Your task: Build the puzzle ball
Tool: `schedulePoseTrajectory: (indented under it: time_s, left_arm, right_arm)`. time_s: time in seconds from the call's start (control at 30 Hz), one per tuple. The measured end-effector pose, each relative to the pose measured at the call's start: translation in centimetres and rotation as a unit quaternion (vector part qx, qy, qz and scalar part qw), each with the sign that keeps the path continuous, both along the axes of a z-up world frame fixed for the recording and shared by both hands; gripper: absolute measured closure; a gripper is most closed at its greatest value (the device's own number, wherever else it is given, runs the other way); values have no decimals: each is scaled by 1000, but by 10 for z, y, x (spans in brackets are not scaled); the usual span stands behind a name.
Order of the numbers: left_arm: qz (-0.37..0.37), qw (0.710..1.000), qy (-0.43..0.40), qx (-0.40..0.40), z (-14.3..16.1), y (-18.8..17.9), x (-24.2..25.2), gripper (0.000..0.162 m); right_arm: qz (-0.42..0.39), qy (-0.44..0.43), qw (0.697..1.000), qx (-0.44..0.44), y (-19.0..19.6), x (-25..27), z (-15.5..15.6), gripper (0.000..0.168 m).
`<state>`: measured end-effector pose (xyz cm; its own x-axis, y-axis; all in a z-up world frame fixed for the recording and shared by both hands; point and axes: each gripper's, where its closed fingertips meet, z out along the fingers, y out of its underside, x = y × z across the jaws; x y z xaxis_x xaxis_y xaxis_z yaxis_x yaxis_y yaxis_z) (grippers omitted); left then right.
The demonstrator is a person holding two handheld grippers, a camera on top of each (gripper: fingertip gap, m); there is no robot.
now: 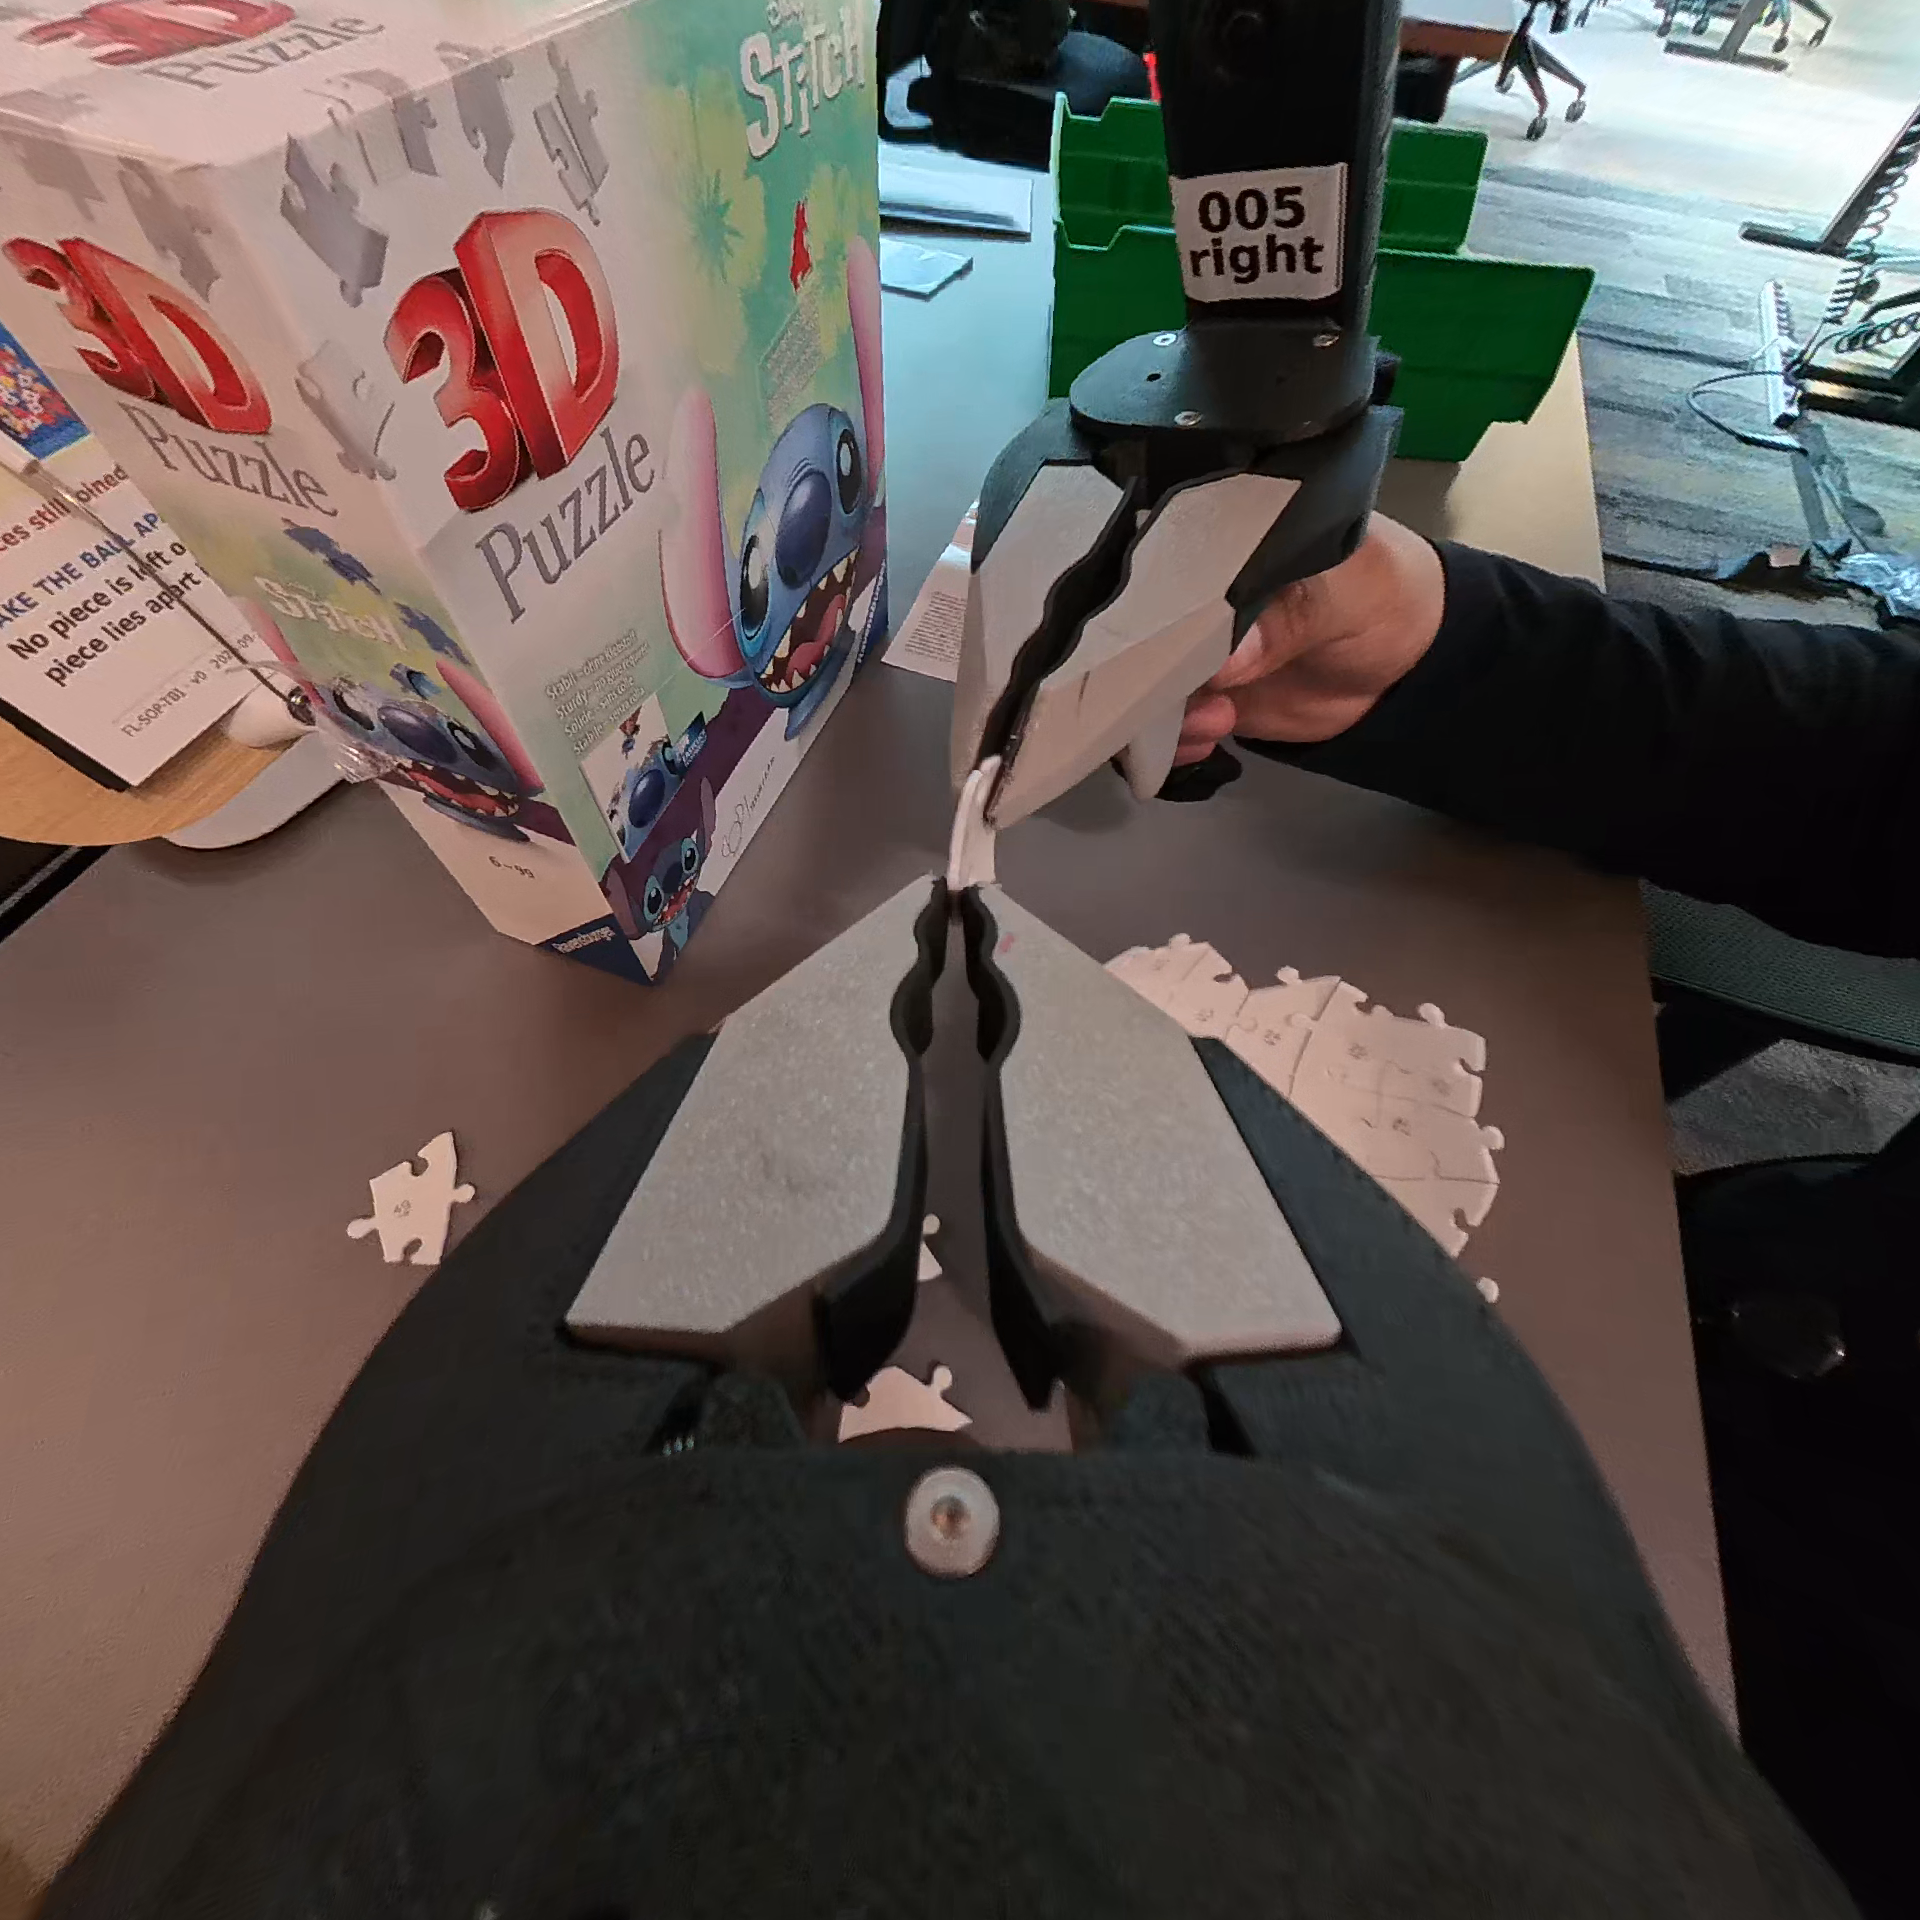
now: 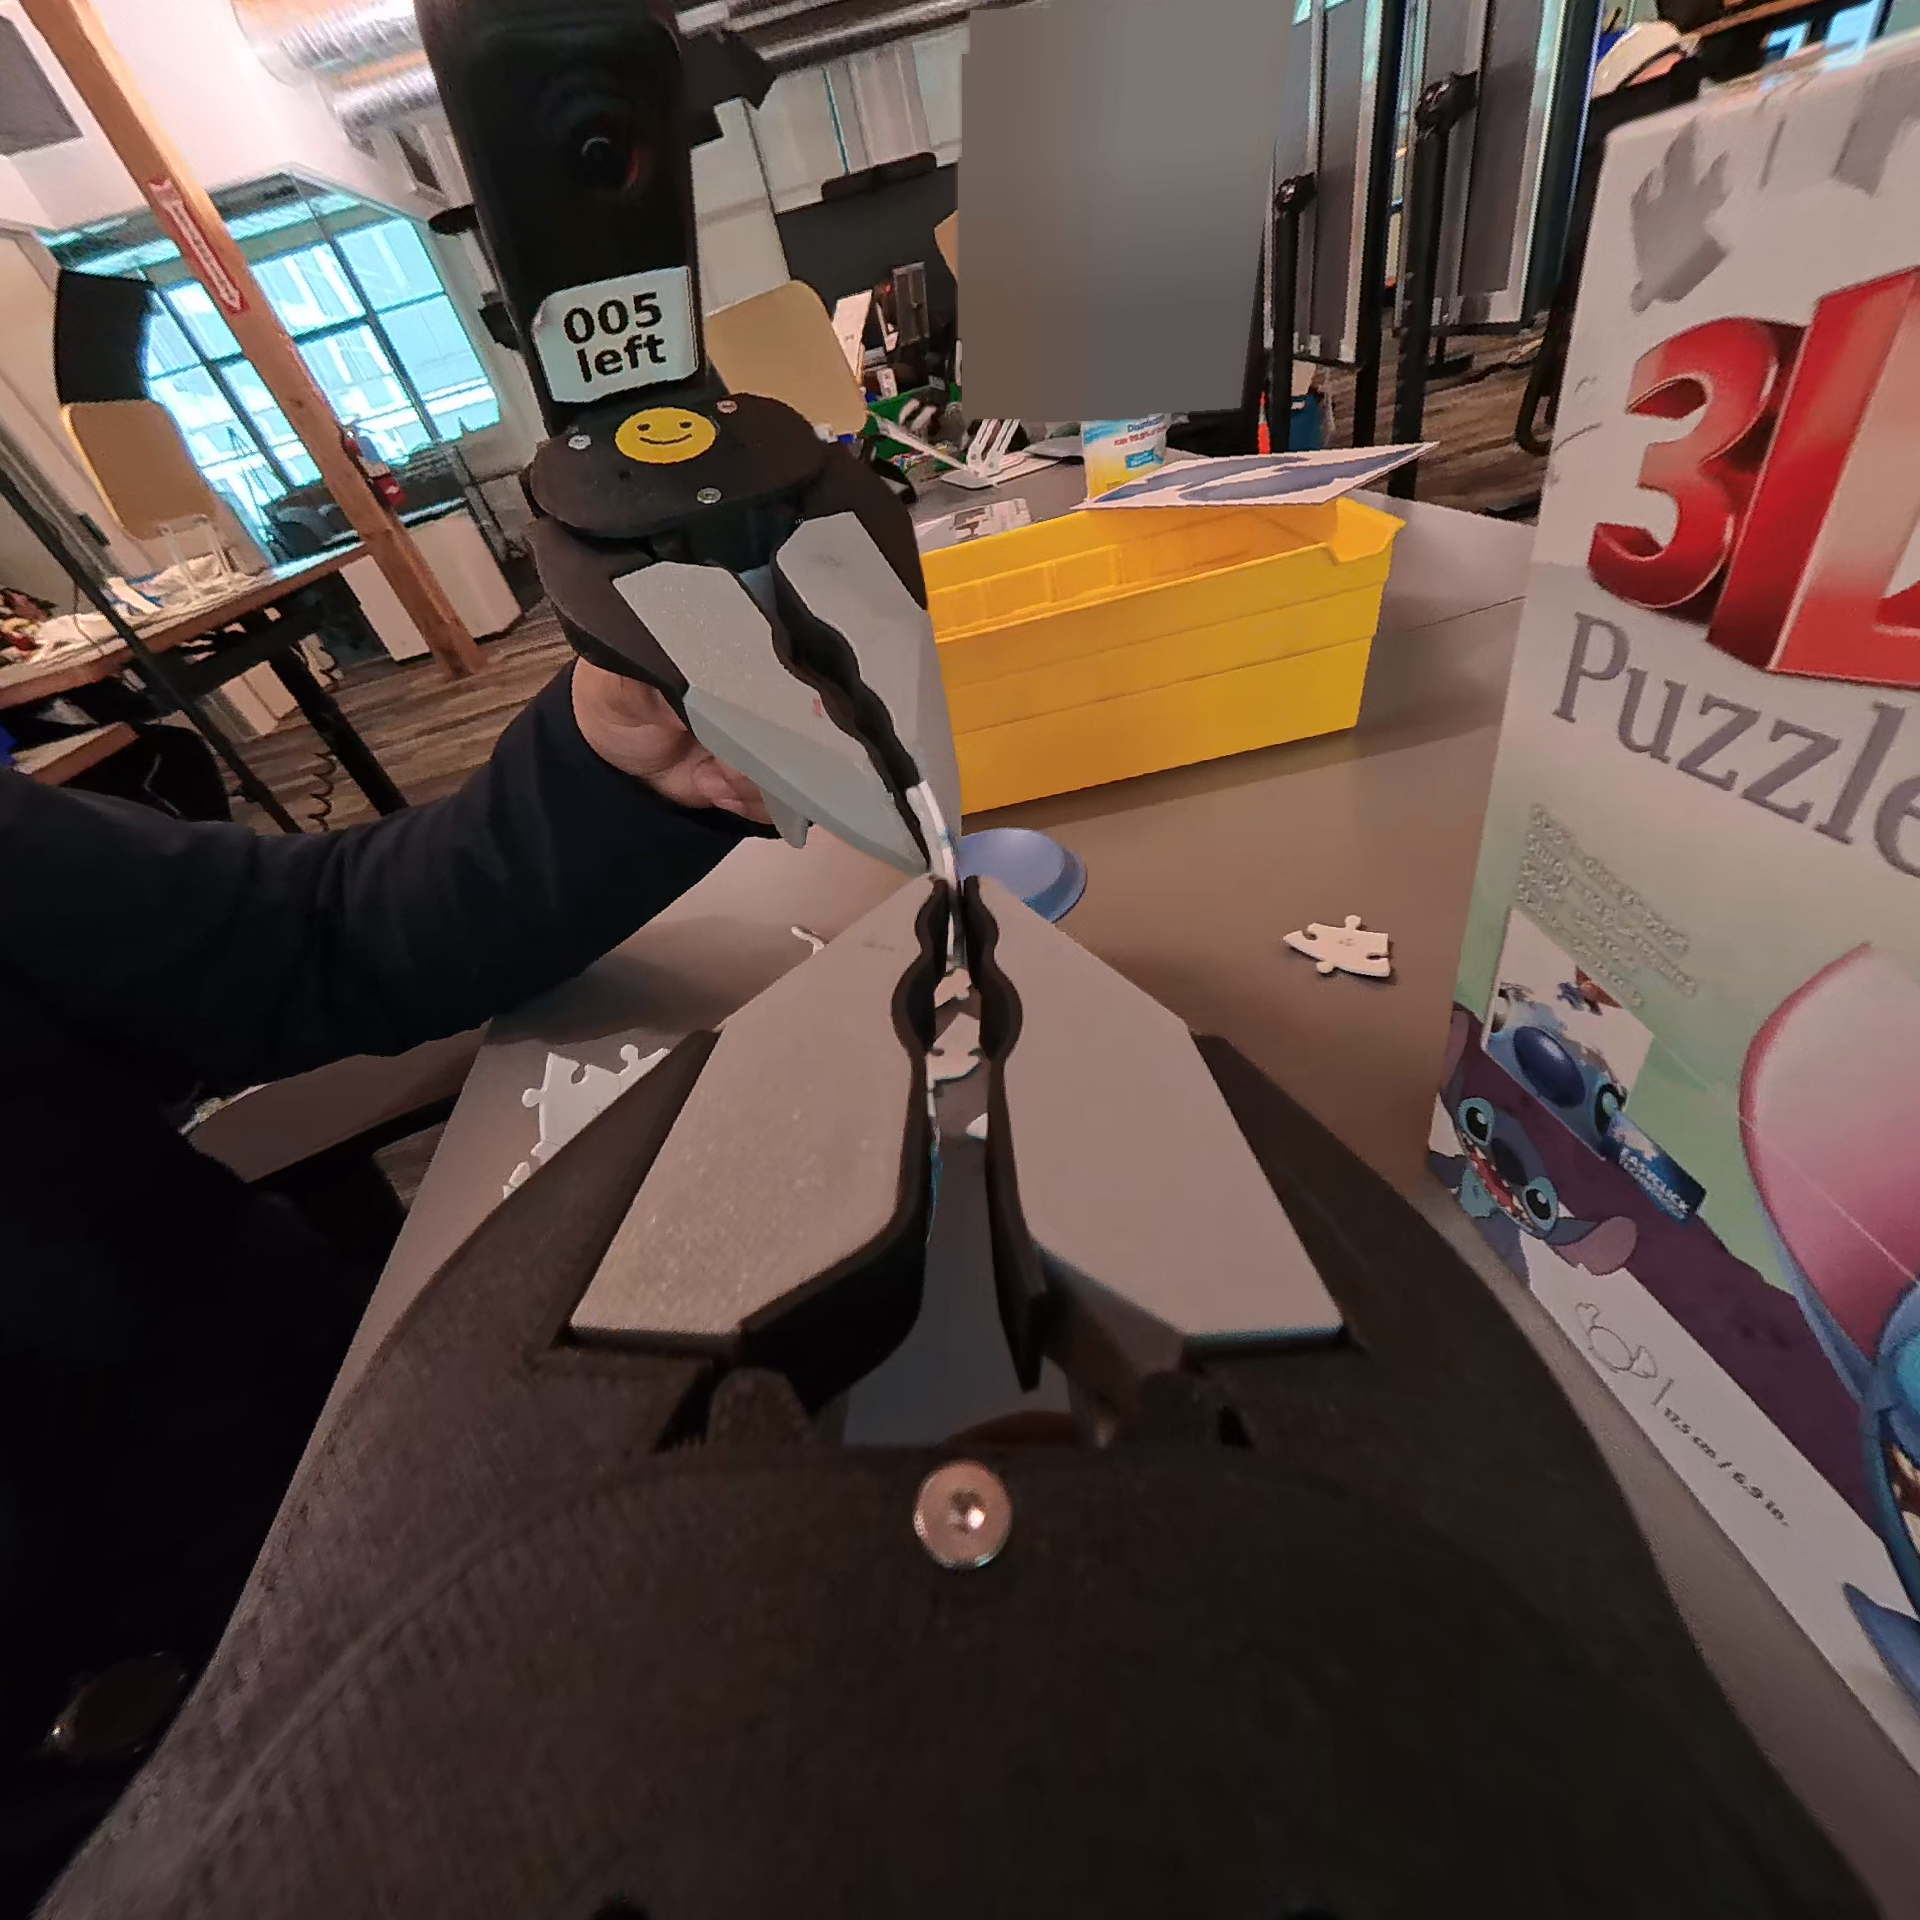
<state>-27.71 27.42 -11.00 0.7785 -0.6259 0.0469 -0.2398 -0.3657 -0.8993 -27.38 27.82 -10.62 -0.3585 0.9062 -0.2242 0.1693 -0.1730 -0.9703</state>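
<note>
1. A thin, curved white puzzle piece (image 1: 975, 831) is held in the air above the dark table (image 1: 208, 1039), pinched at both ends between the two grippers.
2. The left gripper (image 1: 954, 896) has its jaws pressed together on the piece's lower edge; its fingers (image 1: 769, 1122) are flat grey wedges with wavy black rubber lining.
3. The right gripper (image 1: 1000, 774) comes in from above, its tips clamped on the piece's upper edge, with a hand (image 1: 1320, 644) in a dark sleeve on the grip.
4. In the right wrist view the same piece (image 2: 940, 842) appears edge-on, a slim pale strip with a trace of blue, running from the right gripper (image 2: 956, 894) to the left gripper (image 2: 925, 821).
5. A curved sheet of joined pieces (image 1: 1351, 1070), blank white side up with knobbed edges, lies on the table just right of the left gripper.
6. A single loose piece (image 1: 410, 1200) lies to the left; another (image 1: 904, 1403) shows under the fingers.
7. The glossy cardboard puzzle box (image 1: 582, 468) stands upright behind.
8. Only the left wrist view shows stacked green plastic bins (image 1: 1455, 301).
9. Only the right wrist view shows a yellow bin (image 2: 1153, 644), a blue dish-shaped stand (image 2: 1023, 868) and another loose piece (image 2: 1340, 945).
</note>
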Motion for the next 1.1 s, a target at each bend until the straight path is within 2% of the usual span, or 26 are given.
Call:
schedulePoseTrajectory:
  time_s: [0.03, 0.6, 1.1]
  left_arm:
    - [2, 1000, -3, 2, 1, 0, -1, 162]
    - [0, 1000, -7, -17, -8, -2, -1, 162]
    - [-5, 1000, -7, -24, -13, -1, 3, 162]
  right_arm:
    - [3, -4, 1000, 0, -1, 0, -2, 168]
    - [13, -44, 999, 14, -4, -2, -18, 168]
    - [10, -41, 999, 21, -3, 0, -16, 166]
